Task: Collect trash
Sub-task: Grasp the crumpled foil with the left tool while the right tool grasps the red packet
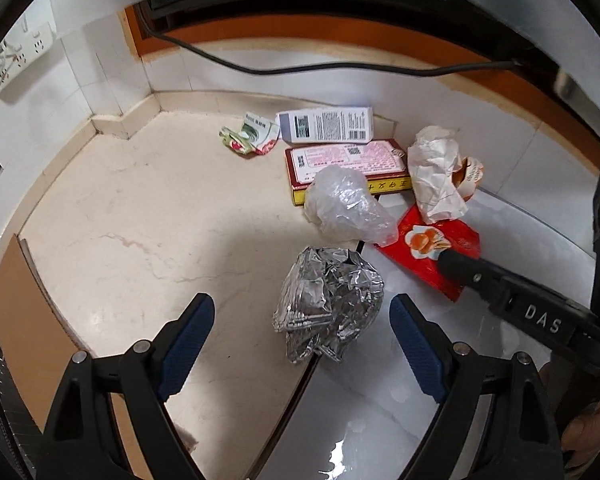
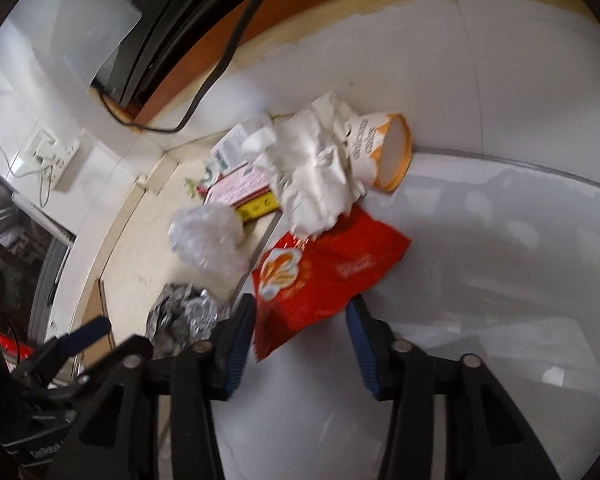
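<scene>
**Trash heap in the floor corner, little readable print**

Left hand-held gripper (image 1: 302, 330): blue pads spread wide, nothing pinched, hovering above crumpled silver foil ball (image 1: 329, 305) on cream and grey tiled floor (image 1: 120, 216).

Right hand-held gripper (image 2: 302, 322): jaws apart, not gripping, low corner of flat red snack bag (image 2: 324, 276) lying between them. Raised letters "DAS" readable on its black finger in the left wrist view.

Behind the foil: clear crumpled plastic wrap (image 1: 346, 204), then red and yellow flat carton with pink label (image 1: 348, 168), white box with barcodes (image 1: 326, 124), green and white crushed wrapper (image 1: 250, 136). Print on all of these too small to read.

Beside the bag: crumpled white paper (image 2: 312, 172), touching white paper cup with orange rim (image 2: 384, 152) lying on its side; writing on the cup blurred.
</scene>
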`<state>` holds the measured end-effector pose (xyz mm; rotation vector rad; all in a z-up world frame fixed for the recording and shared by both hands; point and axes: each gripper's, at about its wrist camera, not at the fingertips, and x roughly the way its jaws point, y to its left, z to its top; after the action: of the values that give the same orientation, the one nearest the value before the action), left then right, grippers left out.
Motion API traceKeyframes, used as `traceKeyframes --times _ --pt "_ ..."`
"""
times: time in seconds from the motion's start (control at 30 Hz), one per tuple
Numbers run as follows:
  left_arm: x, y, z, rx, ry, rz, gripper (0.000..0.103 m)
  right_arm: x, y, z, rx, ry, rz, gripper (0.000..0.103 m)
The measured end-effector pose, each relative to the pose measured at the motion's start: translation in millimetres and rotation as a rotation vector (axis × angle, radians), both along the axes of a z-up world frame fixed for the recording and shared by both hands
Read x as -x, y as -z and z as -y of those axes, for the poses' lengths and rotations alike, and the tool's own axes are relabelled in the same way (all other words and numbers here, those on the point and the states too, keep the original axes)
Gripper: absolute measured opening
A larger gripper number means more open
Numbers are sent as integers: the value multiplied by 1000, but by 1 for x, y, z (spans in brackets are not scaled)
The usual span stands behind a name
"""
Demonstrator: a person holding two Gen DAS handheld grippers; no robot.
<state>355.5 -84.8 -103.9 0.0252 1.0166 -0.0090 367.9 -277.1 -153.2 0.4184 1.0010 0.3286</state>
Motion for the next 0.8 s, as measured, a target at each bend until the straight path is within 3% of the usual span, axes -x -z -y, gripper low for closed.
traceKeyframes --times 0.1,0.23,0.43,0.67,0.8 --pt "-8 8 -1 25 -2 -26 88 -5 0 -3 14 -6 16 21" --pt "-20 20 -1 85 7 -84 88 -3 -6 -5 34 -17 61 7" --pt "-32 34 3 113 12 -142 88 1 -11 -3 41 -33 90 2" --pt "-41 41 16 29 36 -156 88 5 -12 1 38 -40 96 1" --pt "-46 45 17 7 35 -166 74 11 -14 2 34 -46 101 1"
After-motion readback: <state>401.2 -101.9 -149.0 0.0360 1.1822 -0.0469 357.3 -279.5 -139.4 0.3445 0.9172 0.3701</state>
